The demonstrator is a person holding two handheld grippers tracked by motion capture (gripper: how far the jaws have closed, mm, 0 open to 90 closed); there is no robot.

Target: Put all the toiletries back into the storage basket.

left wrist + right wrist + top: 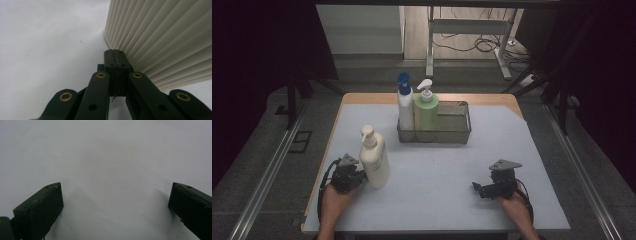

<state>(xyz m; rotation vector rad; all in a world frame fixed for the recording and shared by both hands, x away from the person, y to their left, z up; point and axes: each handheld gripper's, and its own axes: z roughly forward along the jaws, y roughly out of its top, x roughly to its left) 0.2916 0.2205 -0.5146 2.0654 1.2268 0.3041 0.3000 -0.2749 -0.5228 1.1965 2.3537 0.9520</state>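
Pale blue-grey mat on a wood table, dark room, desk legs and cables far back. Three pump bottles: one cream bottle near left, standing on the mat; blue-capped white bottle and green bottle in one wire basket at centre far. Left gripper jaws fully closed, empty, tips just beside the cream bottle's ribbed base. Right gripper near right, jaws wide apart, holding nothing.
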